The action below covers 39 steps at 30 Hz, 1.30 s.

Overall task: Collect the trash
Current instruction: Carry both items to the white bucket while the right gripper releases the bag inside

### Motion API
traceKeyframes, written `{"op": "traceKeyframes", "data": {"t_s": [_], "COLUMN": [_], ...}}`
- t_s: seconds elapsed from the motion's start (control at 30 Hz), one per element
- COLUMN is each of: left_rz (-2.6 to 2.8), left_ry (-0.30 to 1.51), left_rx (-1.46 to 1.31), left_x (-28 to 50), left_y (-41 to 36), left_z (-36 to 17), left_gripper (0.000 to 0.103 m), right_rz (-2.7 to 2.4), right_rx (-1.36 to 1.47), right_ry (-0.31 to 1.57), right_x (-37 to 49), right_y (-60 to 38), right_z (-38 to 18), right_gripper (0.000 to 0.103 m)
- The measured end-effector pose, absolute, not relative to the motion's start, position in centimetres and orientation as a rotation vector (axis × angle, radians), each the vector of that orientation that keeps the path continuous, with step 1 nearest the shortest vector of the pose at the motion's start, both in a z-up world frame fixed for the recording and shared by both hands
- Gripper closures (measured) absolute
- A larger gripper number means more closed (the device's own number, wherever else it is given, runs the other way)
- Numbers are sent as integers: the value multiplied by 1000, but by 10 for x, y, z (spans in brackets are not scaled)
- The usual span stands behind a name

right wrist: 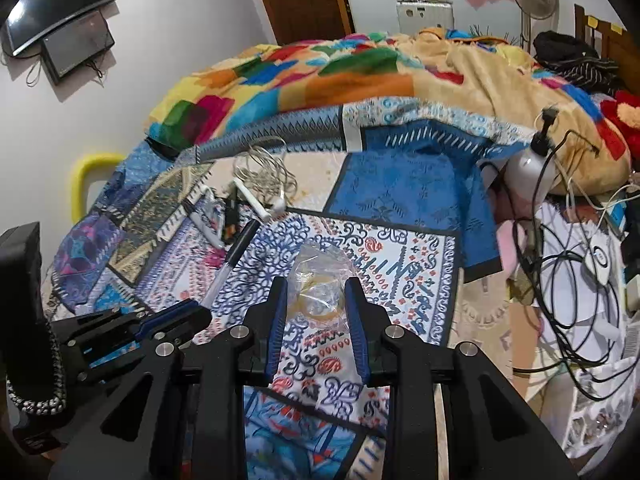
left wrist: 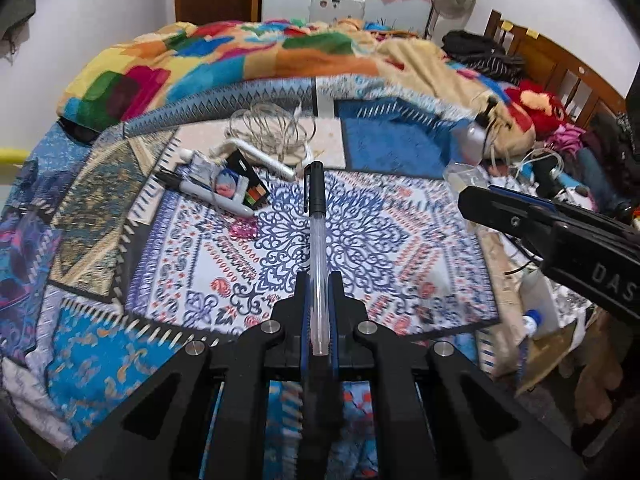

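**Two pieces of trash in hand, more litter left on the bed**

In the left wrist view, the left gripper (left wrist: 319, 280) fills the bottom centre of the frame, its jaws pressed onto a pen (left wrist: 316, 240) with a clear barrel and a black cap. The pen runs straight up the middle of the picture, lifted clear of the patterned bedsheet (left wrist: 400, 240) beneath it.

In the right wrist view, the right gripper (right wrist: 316, 300) sits at lower centre, jaws partly closed and pinching a crumpled clear plastic bag (right wrist: 320, 280) that bulges up between the blue pads. The bag seems to be off the sheet, though that is hard to judge.

As a judgement, the collecting is under way but far from finished. At centre left of the left wrist view a cluster of items lies on the sheet: a marker (left wrist: 204, 194), a small printed packet (left wrist: 240, 186), a white tube (left wrist: 264, 158) and, just above, a coil of pale cable (left wrist: 272, 124). Which of these count as trash is unclear. No bin or trash bag shows in either view, so both held pieces are yet to be dropped off.
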<state>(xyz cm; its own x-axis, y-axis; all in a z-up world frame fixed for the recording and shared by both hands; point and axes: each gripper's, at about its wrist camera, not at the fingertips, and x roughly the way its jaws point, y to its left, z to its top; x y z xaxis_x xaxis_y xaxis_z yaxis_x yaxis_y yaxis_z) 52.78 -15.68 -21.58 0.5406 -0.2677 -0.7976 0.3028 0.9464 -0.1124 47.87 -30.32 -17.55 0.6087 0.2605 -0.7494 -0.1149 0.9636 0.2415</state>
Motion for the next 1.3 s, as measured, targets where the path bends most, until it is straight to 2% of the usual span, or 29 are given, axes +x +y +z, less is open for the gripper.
{"op": "traceKeyframes", "data": {"t_s": [0.37,0.6,0.9,1.3], "left_rz": [-302,-265,-171,-31], "left_ry": [778,703,638,598], "left_rx": [-10,-27,-43,-112], "left_x": [457,405,335,258], "left_y": [-128,-102,-49,41], "left_z": [-116,-74,-43,-34], "left_gripper": [96,96,96,96], "right_rz": [241,270,363,505], "right_rx": [148,127,97,24], "right_ry": [762,685,618,590], "right_x": [428,390,343,291], "right_y": [-294,-278,-236,-162], "right_z": [-102,-61,-29,-16], "right_gripper": [76,76,77,77]}}
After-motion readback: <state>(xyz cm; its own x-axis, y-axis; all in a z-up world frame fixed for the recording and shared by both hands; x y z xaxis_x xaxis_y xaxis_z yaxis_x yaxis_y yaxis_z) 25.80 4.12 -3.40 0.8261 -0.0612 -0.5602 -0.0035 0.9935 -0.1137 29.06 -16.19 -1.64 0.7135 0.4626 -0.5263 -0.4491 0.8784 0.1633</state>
